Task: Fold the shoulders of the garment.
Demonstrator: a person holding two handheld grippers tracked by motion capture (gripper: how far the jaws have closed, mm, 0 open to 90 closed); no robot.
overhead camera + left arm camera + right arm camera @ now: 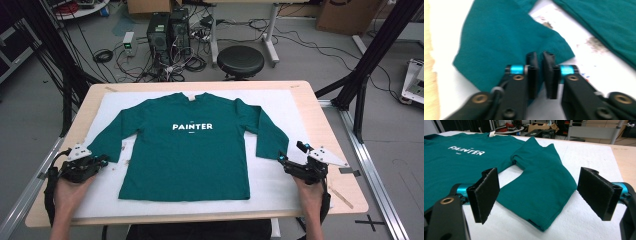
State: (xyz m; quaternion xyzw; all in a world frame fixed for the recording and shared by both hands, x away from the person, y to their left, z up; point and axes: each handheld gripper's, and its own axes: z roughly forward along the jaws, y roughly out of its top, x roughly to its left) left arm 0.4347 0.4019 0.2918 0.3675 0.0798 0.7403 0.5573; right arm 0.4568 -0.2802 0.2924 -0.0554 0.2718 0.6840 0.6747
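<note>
A dark green long-sleeved cotton shirt [186, 145] with white "PAINTER" lettering is lying flat, front up, on a white padded sheet [280, 187] covering the light wooden tabletop [340, 145], its collar pointing toward the far edge and its hem toward the near edge. The person's left hand [67, 192] is coming in over the near left corner, forearm angled slightly inward, holding the left gripper [102, 161] low and nearly level with its tips at the cuff of the left sleeve [506, 45]. In the left gripper view its black jaws are standing pressed almost together with a thin slit between the pads, poised over the cuff's edge; whether any cloth is caught in them cannot be told. The right hand [310, 195] is reaching in near the near right corner, wrist low, with the right gripper [283, 160] pointing at the right sleeve [541, 185]. Its jaws are standing spread wide, one on each side of the cuff end, the padded fingers [486, 195] clear of the fabric.
</note>
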